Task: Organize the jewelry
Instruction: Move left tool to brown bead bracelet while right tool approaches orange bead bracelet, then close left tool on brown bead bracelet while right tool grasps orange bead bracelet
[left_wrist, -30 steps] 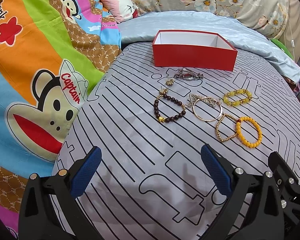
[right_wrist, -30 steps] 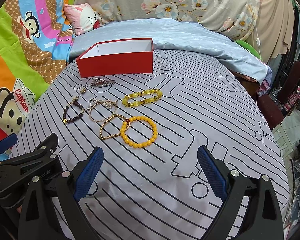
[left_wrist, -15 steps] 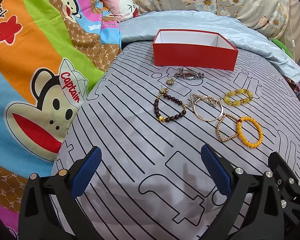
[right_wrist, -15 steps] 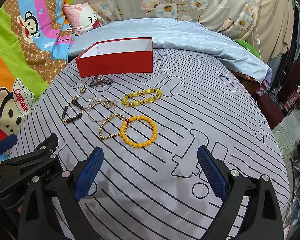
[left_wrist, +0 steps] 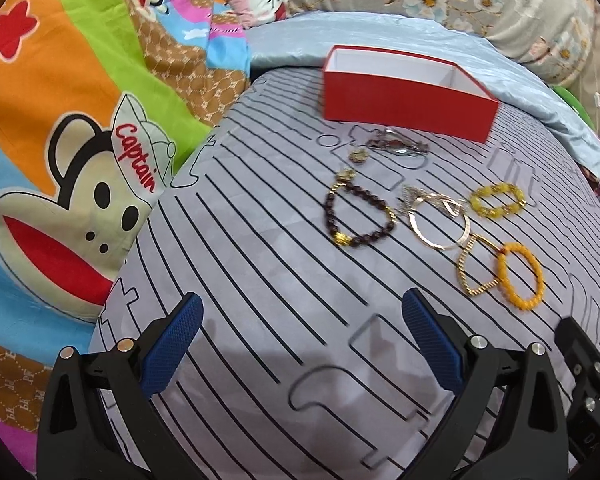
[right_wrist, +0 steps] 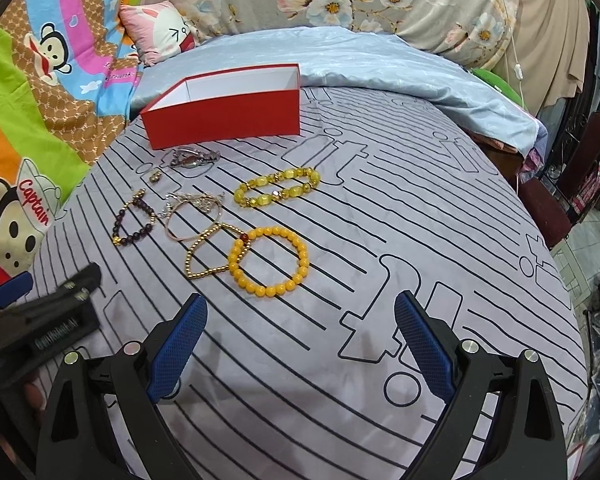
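My right gripper (right_wrist: 298, 344) gapes wide, holding nothing; the round yellow-bead bracelet (right_wrist: 269, 261) lies flat just above it at frame centre. The open red cardboard box (right_wrist: 224, 108), long axis running left-right, sits upper centre. My left gripper (left_wrist: 300, 344) is equally spread, empty.

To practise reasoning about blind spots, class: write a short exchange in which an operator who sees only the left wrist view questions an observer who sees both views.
Operator: Is the right gripper open? I see only its edge.
Observer: Yes. The right gripper is open and empty, just short of the orange bead bracelet.
Operator: Is there anything beyond the bed's right side?
Observer: A dark red chair stands beside the bed.
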A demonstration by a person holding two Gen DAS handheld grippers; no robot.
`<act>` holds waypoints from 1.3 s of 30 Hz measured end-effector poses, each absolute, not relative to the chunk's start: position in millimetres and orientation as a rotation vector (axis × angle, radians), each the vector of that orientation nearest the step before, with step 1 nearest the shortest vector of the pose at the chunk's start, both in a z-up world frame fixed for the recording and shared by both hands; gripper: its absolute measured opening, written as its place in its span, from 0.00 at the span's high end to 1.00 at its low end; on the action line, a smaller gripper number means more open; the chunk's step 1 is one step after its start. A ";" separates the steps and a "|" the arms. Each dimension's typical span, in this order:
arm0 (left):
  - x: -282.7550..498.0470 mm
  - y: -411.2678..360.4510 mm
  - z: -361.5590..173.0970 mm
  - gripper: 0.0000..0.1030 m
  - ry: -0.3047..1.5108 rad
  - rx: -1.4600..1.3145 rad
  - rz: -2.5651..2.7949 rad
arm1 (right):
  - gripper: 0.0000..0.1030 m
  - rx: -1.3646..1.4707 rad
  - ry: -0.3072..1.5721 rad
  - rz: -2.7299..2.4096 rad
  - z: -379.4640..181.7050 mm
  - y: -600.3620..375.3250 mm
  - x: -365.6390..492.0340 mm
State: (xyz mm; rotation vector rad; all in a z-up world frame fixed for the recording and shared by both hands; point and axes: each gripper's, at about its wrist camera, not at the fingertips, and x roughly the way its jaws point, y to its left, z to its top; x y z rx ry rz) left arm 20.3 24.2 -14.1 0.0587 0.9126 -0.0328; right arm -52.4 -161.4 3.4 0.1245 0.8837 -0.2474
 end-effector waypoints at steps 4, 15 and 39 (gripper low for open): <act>41.0 29.3 -17.0 0.06 0.899 0.059 -0.033 | 0.10 0.129 0.896 -0.243 -1.8 -163.9 -44.3; 99.6 15.1 -37.2 0.06 0.908 0.078 -0.035 | 0.13 0.160 0.920 -0.223 -12.5 -176.5 -21.1; 98.7 20.4 -39.9 0.70 0.958 -0.037 -0.202 | 0.73 0.128 0.958 -0.188 -34.7 -185.0 10.0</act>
